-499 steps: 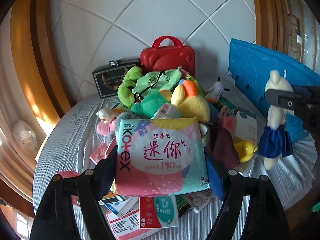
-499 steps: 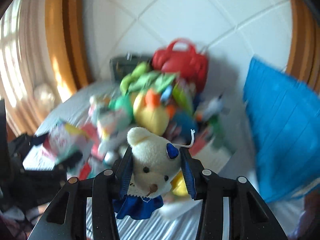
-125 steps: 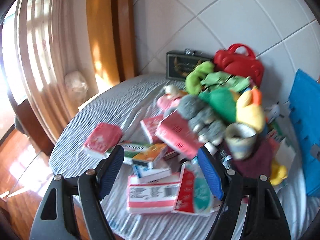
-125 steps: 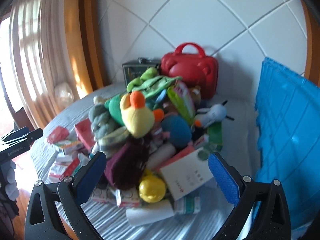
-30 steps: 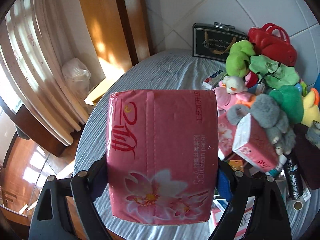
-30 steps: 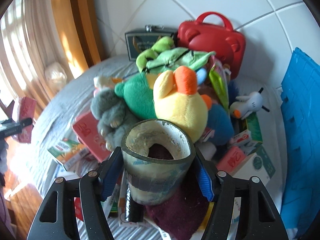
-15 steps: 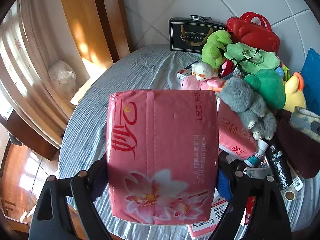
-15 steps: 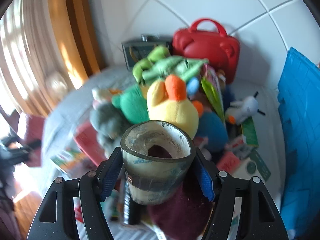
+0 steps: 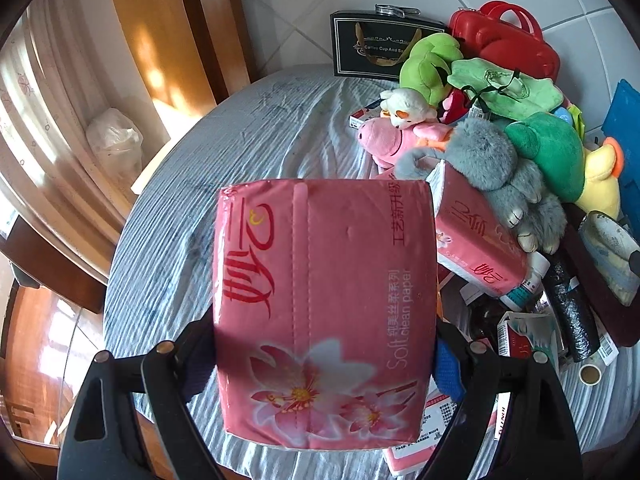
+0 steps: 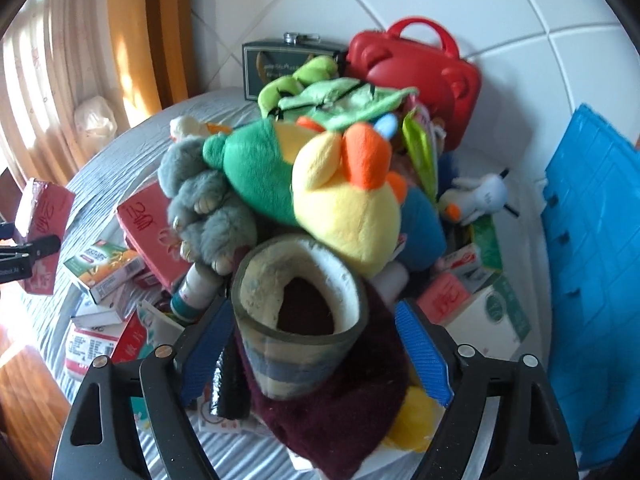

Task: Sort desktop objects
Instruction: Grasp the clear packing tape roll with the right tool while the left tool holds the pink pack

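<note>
My left gripper is shut on a pink tissue pack and holds it above the striped tablecloth; the pack also shows at the far left of the right wrist view. My right gripper is open, its blue pads apart on either side of a worn tape roll that rests on a maroon cloth. The roll also shows at the right edge of the left wrist view. Behind it lies a heap of plush toys, with a yellow one and a grey one.
A red case and a dark gift box stand at the wall. A blue crate is on the right. A second pink tissue pack, small boxes and a black roll lie around the heap.
My right gripper has opened and let go of the tape roll, which now rests on the maroon cloth. My left gripper still holds the tissue pack and has drifted slightly.
</note>
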A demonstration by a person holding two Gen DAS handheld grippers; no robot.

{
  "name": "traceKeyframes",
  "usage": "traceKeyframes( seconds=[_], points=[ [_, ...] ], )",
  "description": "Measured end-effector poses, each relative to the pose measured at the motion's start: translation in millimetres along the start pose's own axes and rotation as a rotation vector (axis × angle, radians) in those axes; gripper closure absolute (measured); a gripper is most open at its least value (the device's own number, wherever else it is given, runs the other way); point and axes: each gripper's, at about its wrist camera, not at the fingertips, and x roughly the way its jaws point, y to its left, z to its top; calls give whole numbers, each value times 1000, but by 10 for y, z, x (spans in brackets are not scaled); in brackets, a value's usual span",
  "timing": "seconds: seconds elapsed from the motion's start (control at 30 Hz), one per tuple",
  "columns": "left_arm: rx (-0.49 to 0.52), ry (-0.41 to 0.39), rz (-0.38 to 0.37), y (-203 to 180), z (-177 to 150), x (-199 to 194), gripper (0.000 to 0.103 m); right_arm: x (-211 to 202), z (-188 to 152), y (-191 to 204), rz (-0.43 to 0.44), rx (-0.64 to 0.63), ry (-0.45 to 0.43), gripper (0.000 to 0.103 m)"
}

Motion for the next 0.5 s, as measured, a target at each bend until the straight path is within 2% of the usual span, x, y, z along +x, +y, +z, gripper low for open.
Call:
traceKeyframes(
  seconds=[0.2, 0.33, 0.4, 0.5],
  points=[
    [8, -2, -7, -19, -17, -26, 15, 172, -27, 98, 17, -19, 66, 18],
    [0, 7, -3, 18, -61, -17, 15, 122, -89, 222, 64, -50, 47, 16],
    [-3, 14, -1, 35, -80, -4, 16, 144, -100, 277, 41, -77, 52, 11],
    [-6, 16, -3, 45, -109, -2, 15, 254, -132, 320, 8, -103, 75, 11]
  ],
)
